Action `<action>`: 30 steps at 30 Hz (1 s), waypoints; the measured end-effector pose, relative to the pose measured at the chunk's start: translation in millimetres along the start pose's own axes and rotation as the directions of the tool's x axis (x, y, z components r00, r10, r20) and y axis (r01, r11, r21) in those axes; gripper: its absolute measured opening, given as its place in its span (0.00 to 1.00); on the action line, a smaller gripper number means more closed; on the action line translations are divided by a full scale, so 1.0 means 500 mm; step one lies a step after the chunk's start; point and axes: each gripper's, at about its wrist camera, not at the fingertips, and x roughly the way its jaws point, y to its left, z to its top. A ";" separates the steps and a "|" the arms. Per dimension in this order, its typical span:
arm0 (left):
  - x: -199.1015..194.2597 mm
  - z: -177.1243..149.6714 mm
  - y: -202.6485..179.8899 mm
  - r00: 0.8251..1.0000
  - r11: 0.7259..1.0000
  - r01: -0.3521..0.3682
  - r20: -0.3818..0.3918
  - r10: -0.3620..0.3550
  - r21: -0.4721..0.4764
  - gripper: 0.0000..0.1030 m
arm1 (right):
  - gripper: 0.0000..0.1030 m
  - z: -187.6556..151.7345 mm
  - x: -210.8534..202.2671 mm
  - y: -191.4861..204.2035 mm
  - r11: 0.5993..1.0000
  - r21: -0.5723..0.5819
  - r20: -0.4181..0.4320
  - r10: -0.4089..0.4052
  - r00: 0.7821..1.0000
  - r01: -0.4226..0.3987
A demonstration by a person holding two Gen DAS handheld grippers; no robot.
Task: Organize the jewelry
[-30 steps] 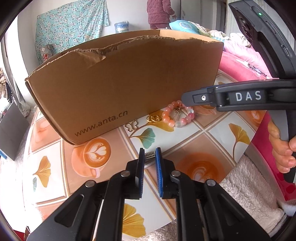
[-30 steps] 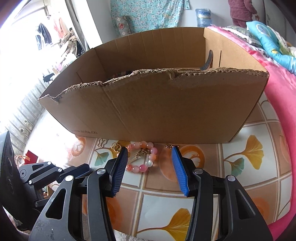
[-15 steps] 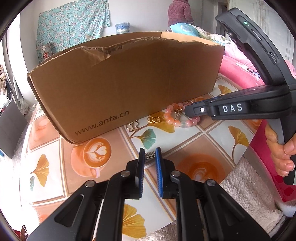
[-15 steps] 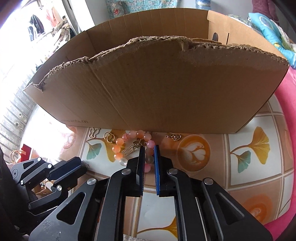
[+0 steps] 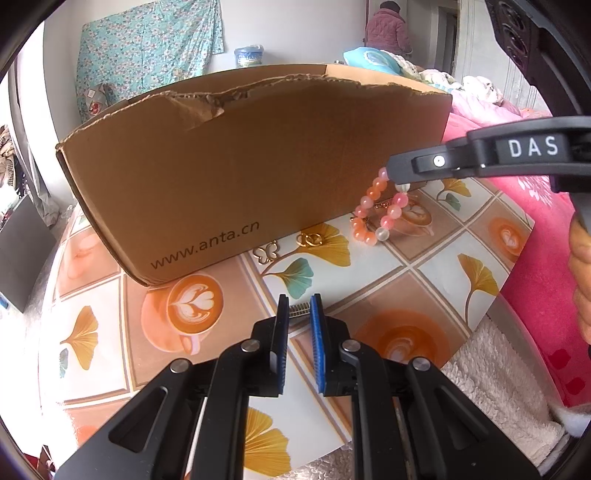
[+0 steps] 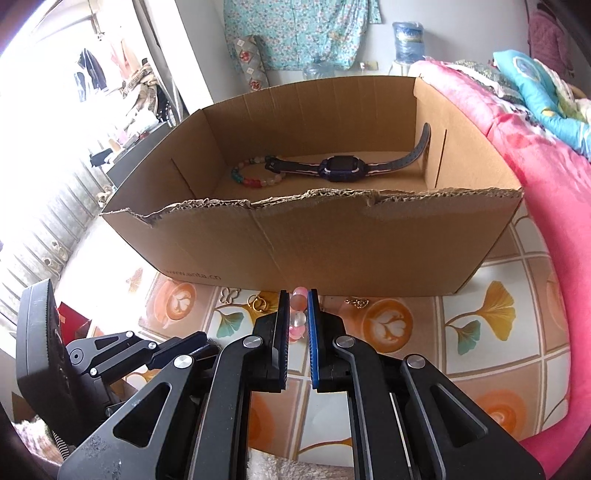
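A pink bead bracelet (image 5: 369,218) hangs from my right gripper (image 5: 391,173), whose pads are shut on its beads (image 6: 298,317), just in front of the cardboard box (image 5: 221,177). Whether its lowest beads touch the table I cannot tell. In the box (image 6: 332,243) lie a dark watch (image 6: 341,169) and a multicoloured bead bracelet (image 6: 255,177). On the table by the box wall are a gold ring piece (image 5: 309,239), a butterfly-shaped piece (image 5: 264,254) and a small gold chain (image 6: 356,302). My left gripper (image 5: 297,306) stands nearer the front edge, shut on a small silver ribbed piece (image 5: 299,309).
The table (image 5: 406,280) has a tiled leaf-and-coffee pattern and a rounded edge. A white towel (image 5: 491,373) lies at its front right, a pink blanket (image 6: 554,206) beyond. A person (image 5: 388,29) stands far back by a door.
My right gripper closed on the pink bracelet and rose, lifting it off the table; the inside of the box came into its view. The left gripper stayed put.
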 end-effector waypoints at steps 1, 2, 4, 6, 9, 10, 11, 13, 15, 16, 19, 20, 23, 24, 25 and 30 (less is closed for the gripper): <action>0.000 0.001 -0.001 1.000 1.000 -0.002 -0.001 0.002 0.000 0.11 | 0.07 -0.008 -0.013 -0.001 1.000 0.006 0.005 0.000 1.000 0.000; 0.000 0.001 -0.003 1.000 1.000 -0.004 -0.001 0.004 0.001 0.11 | 0.07 -0.010 -0.020 -0.008 1.000 0.011 0.009 -0.006 1.000 0.006; 0.001 0.001 -0.005 1.000 1.000 -0.007 -0.002 0.007 0.003 0.11 | 0.07 -0.015 -0.015 -0.015 0.999 0.019 0.009 -0.032 0.999 0.032; 0.001 0.002 -0.007 1.000 1.000 -0.010 -0.002 0.010 0.005 0.11 | 0.07 -0.021 -0.014 -0.036 0.997 0.042 -0.001 -0.057 0.998 0.057; 0.002 0.003 -0.010 1.000 1.000 -0.015 -0.003 0.015 0.005 0.11 | 0.07 -0.032 -0.012 -0.072 0.992 0.074 -0.015 -0.101 0.995 0.102; 0.002 0.003 -0.011 1.000 1.000 -0.016 -0.003 0.016 0.004 0.11 | 0.07 -0.036 -0.010 -0.086 0.990 0.090 -0.020 -0.110 0.994 0.111; 0.002 0.004 -0.012 1.000 1.000 -0.017 -0.003 0.017 0.004 0.11 | 0.07 -0.036 -0.008 -0.095 0.987 0.100 -0.023 -0.123 0.992 0.125; 0.002 0.003 -0.013 1.000 1.000 -0.019 -0.002 0.019 0.006 0.11 | 0.07 -0.041 -0.007 -0.116 0.982 0.117 -0.026 -0.146 0.989 0.148; 0.002 0.003 -0.015 1.000 1.000 -0.020 -0.002 0.020 0.007 0.11 | 0.07 -0.045 -0.006 -0.133 0.978 0.128 -0.031 -0.163 0.986 0.165; 0.002 0.003 -0.015 1.000 1.000 -0.021 -0.002 0.021 0.007 0.11 | 0.08 -0.045 -0.004 -0.141 0.977 0.132 -0.036 -0.167 0.985 0.170; 0.003 0.004 -0.017 1.000 1.000 -0.020 -0.002 0.020 0.010 0.11 | 0.16 -0.044 -0.009 -0.150 0.977 0.127 -0.028 -0.171 0.985 0.173; 0.003 0.004 -0.017 1.000 1.000 -0.018 -0.002 0.018 0.010 0.11 | 0.22 -0.042 -0.014 -0.143 0.980 0.105 -0.012 -0.170 0.985 0.171; 0.003 0.004 -0.015 1.000 1.000 -0.010 -0.003 0.010 0.007 0.11 | 0.30 -0.037 -0.015 -0.110 0.993 0.017 0.025 -0.119 0.993 0.118; 0.002 0.004 -0.014 1.000 1.000 -0.009 -0.003 0.009 0.008 0.11 | 0.34 -0.036 -0.011 -0.096 0.996 -0.016 0.021 -0.087 0.996 0.088; 0.003 0.004 -0.014 1.000 1.000 -0.009 -0.003 0.009 0.011 0.11 | 0.38 -0.035 -0.006 -0.079 0.996 -0.057 0.017 -0.065 0.998 0.065; 0.002 0.004 -0.013 1.000 1.000 -0.006 -0.003 0.006 0.013 0.11 | 0.38 -0.038 0.042 -0.015 0.971 -0.240 -0.038 -0.025 0.999 0.015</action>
